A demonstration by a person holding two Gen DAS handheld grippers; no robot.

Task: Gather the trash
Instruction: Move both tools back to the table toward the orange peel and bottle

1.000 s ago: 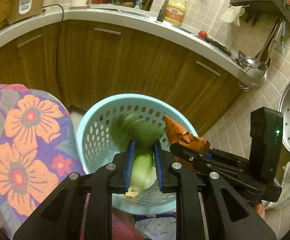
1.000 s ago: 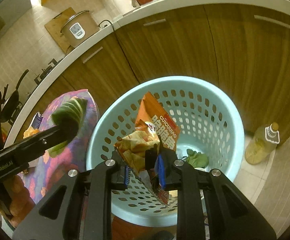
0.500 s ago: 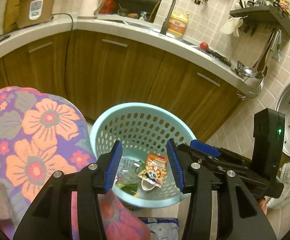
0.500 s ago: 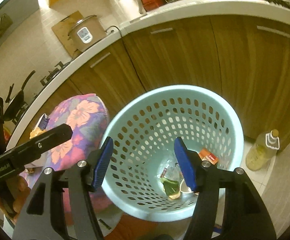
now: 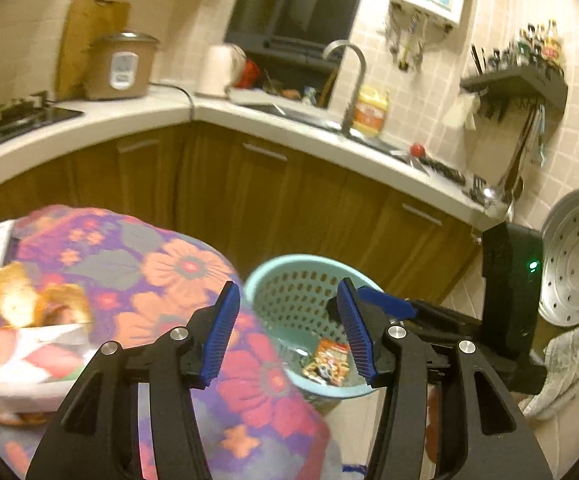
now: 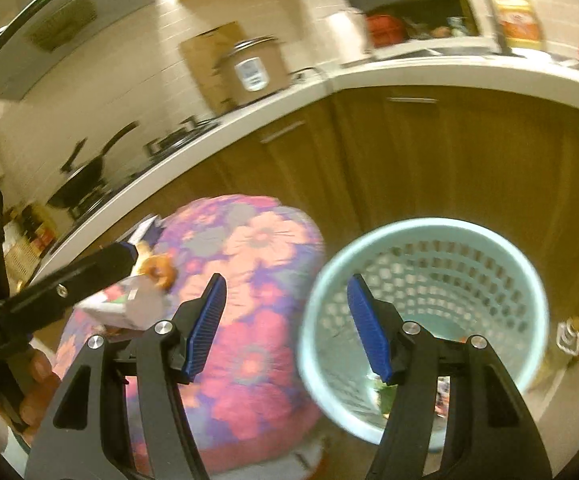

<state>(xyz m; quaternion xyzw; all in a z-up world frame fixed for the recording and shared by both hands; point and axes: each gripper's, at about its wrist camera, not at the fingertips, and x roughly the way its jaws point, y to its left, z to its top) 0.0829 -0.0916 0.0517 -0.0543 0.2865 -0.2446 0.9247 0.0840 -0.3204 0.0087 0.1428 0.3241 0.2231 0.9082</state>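
The kitchen counter curves far beyond both claws, carrying a rice cooker and a sink tap, and plays no part in what comes next. Nearer, the flower-print surface spreads below and to the left of the left claw; in the right wrist view it lies left of the right claw. The pale blue basket stands on the floor ahead and to the right of the right claw, and just past the left claw's tips. Both claws are spread with nothing between the blue pads, their jaws having just been opening. Trash already sits in the basket: a printed snack packet lies at its bottom, below and between the left claw's fingers. More trash waits on the surface, well to the left of the left claw: a white carton with orange peel-like scraps on top.

The risks, as I judge them: both views are blurred, so a quick reach to the carton may land off-centre, tip it, and spill the scraps onto the cloth or floor. The two claws sit close together, so a knock between them is possible.
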